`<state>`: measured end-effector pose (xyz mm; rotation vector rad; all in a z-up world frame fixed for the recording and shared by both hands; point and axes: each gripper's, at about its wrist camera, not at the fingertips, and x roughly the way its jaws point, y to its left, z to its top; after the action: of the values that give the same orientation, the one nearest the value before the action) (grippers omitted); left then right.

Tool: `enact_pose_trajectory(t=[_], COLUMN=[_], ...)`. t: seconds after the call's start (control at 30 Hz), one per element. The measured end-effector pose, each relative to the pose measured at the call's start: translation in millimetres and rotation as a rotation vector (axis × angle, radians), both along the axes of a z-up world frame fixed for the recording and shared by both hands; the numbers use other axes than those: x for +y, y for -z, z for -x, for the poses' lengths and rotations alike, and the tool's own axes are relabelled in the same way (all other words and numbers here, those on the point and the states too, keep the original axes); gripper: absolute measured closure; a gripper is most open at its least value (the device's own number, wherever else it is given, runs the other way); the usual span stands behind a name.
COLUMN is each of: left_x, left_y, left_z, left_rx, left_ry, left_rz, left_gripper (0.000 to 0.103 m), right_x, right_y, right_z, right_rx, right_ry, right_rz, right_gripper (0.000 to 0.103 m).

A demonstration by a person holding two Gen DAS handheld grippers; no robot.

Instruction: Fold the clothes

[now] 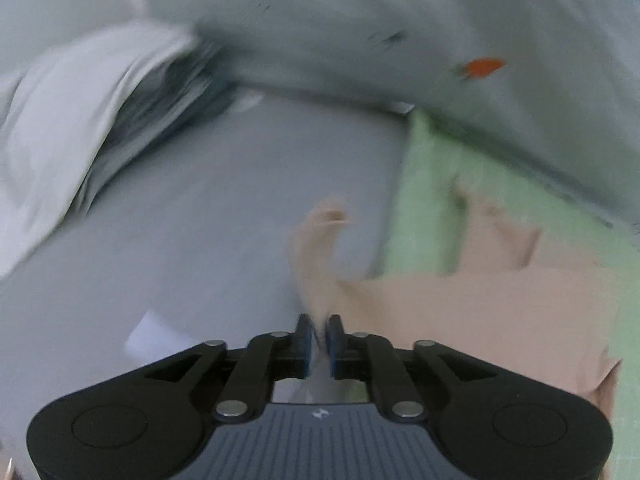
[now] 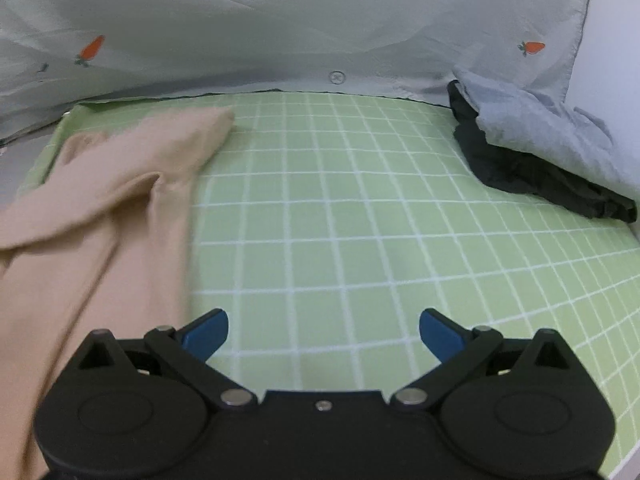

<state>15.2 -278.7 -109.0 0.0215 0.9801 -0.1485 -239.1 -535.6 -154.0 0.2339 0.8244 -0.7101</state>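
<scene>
the beige garment (image 2: 100,200) lies partly doubled on the left of the green grid mat (image 2: 340,220), one edge pinched in the left claw (image 1: 319,340), whose pads are nearly closed on the cloth. the right claw (image 2: 324,330) hangs wide and empty over bare mat. judging by this, a fold is being carried: keep the pinch firm, draw the edge level, lay it square. only the right view shows the dark and pale blue clothes (image 2: 540,152); the left view is blurred.
</scene>
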Motion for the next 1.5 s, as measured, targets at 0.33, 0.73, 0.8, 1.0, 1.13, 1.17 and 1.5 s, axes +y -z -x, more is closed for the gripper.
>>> enact_pose_trajectory(t=[0.33, 0.73, 0.8, 1.0, 1.13, 1.17, 1.5], left_x=[-11, -25, -22, -12, -7, -5, 10], left_y=[-2, 28, 29, 31, 32, 33, 36], left_z=[68, 154, 156, 162, 161, 162, 155], left_rx=[0.021, 0.073, 0.081, 0.105, 0.114, 0.117, 0.158], left_ry=[0.419, 0.742, 0.730, 0.718, 0.711, 0.710, 0.679], left_rz=[-0.068, -0.164, -0.159, -0.156, -0.150, -0.147, -0.087], left_gripper=[0.046, 0.042, 0.040, 0.040, 0.038, 0.036, 0.031], right_x=[45, 91, 99, 123, 142, 147, 161], right_y=[7, 13, 12, -5, -25, -29, 3], right_z=[0, 32, 36, 40, 32, 28, -5], right_rx=[0.045, 0.056, 0.057, 0.039, -0.017, -0.031, -0.020], right_ry=[0.047, -0.055, -0.079, -0.163, -0.265, -0.296, -0.365], right_rz=[-0.055, -0.109, -0.101, -0.034, -0.023, -0.029, -0.288], right_gripper=[0.006, 0.062, 0.077, 0.098, 0.099, 0.099, 0.093])
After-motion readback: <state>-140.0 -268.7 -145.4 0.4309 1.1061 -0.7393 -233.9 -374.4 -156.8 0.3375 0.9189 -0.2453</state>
